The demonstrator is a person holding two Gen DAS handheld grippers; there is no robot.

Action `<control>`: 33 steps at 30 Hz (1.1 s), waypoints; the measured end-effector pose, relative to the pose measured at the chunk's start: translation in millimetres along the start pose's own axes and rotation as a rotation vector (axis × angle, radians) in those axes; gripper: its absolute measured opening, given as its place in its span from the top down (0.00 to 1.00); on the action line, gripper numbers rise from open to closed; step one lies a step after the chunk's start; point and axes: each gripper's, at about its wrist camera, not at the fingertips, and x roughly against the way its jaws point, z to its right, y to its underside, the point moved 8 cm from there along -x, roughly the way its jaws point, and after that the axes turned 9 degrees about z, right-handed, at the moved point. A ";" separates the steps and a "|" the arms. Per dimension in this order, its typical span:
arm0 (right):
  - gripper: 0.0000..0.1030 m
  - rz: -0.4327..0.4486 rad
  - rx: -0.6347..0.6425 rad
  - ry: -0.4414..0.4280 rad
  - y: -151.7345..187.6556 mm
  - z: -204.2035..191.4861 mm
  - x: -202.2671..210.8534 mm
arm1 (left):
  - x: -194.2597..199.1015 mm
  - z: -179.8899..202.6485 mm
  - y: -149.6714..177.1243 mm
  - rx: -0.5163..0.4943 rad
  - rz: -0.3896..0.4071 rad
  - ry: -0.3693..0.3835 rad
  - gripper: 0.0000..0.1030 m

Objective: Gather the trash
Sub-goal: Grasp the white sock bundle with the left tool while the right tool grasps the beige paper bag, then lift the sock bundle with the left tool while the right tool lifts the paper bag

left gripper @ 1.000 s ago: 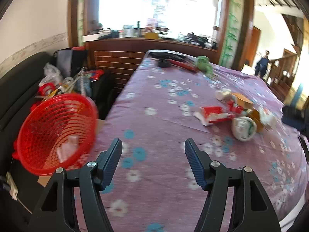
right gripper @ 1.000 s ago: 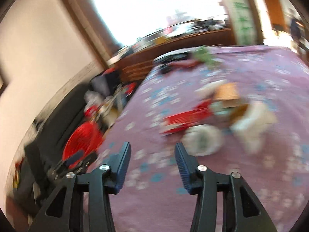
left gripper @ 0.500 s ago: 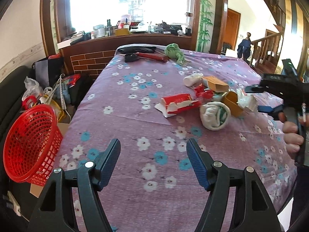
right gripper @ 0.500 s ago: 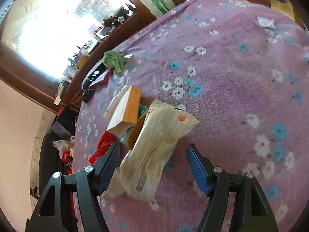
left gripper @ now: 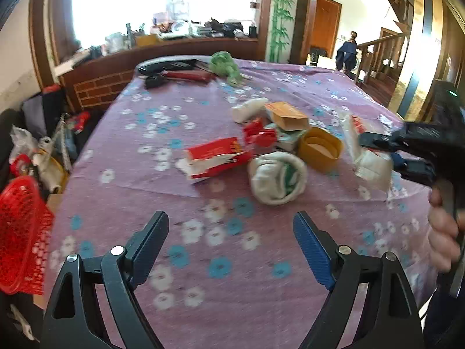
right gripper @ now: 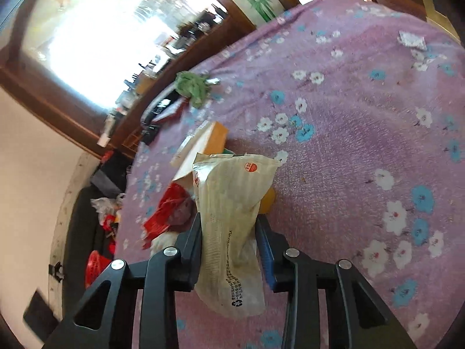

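Observation:
A pile of trash lies on the purple flowered tablecloth point(left gripper: 203, 232): a red and white carton point(left gripper: 215, 157), a crumpled white and green wrapper point(left gripper: 276, 177), a yellow round lid point(left gripper: 319, 148), a brown box point(left gripper: 287, 115) and a white bottle point(left gripper: 250, 107). My right gripper point(right gripper: 229, 229) is shut on a cream paper bag point(right gripper: 232, 209), also in the left wrist view point(left gripper: 366, 157). My left gripper point(left gripper: 231, 235) is open and empty above the cloth, in front of the pile. A red mesh basket point(left gripper: 20, 232) hangs off the table's left edge.
A green cloth point(left gripper: 225, 64), black items and a red tool point(left gripper: 186, 74) lie at the far end of the table. Bags and clutter point(left gripper: 37, 151) sit on the dark sofa to the left. A small white scrap point(right gripper: 411, 39) lies far right.
My right gripper has closed on the cream paper bag. My left gripper has swung right and moved closer to the pile; the red basket has slid to the frame's left edge.

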 end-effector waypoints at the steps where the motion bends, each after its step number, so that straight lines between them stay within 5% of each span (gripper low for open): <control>1: 0.64 0.020 0.015 -0.016 1.1 -1.3 8.8 | -6.9 5.6 -1.7 0.005 -0.018 0.015 0.15; 15: 0.64 0.137 0.103 -0.080 15.2 14.0 46.7 | -82.8 43.5 -17.5 -0.031 -0.096 -0.071 0.13; 16: 0.64 0.136 0.104 -0.082 15.6 14.9 46.7 | -85.2 44.8 -16.5 -0.035 -0.097 -0.072 0.15; 19: 0.64 0.134 0.114 -0.087 19.3 14.5 48.1 | -88.7 46.2 -12.5 -0.030 -0.103 -0.046 0.46; 25: 0.64 0.126 0.156 -0.099 29.8 -1.5 44.2 | -75.4 44.7 -11.8 -0.010 -0.058 -0.002 0.60; 33: 0.64 0.132 0.233 -0.112 53.2 -30.2 34.9 | -23.4 30.6 -9.2 -0.023 0.084 -0.041 0.60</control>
